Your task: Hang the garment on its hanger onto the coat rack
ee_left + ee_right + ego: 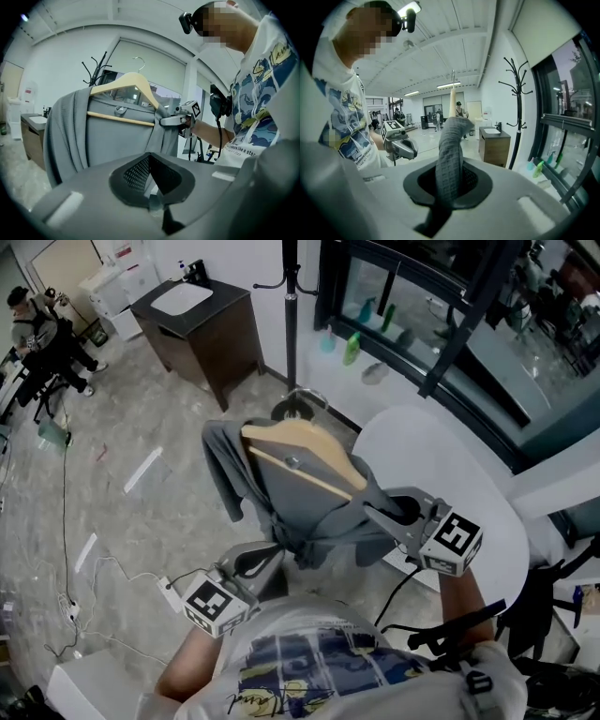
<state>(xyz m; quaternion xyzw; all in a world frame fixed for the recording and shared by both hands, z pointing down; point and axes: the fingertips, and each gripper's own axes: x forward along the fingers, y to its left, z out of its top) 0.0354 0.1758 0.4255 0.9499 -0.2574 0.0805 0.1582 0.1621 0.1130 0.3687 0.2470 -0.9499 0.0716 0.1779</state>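
Observation:
A grey garment hangs on a wooden hanger, held up in the air in front of me. My right gripper is shut on the garment's shoulder at the hanger's right end; a twisted fold of grey cloth runs up between its jaws. My left gripper sits low at the left, just short of the garment's lower edge, its jaws together with nothing between them. The black coat rack stands beyond the garment, its hooks empty. The hanger's metal hook points upward.
A dark cabinet with a white sink stands left of the rack. A white round table lies at my right, under a window ledge with bottles. Cables trail over the floor. A person is at the far left.

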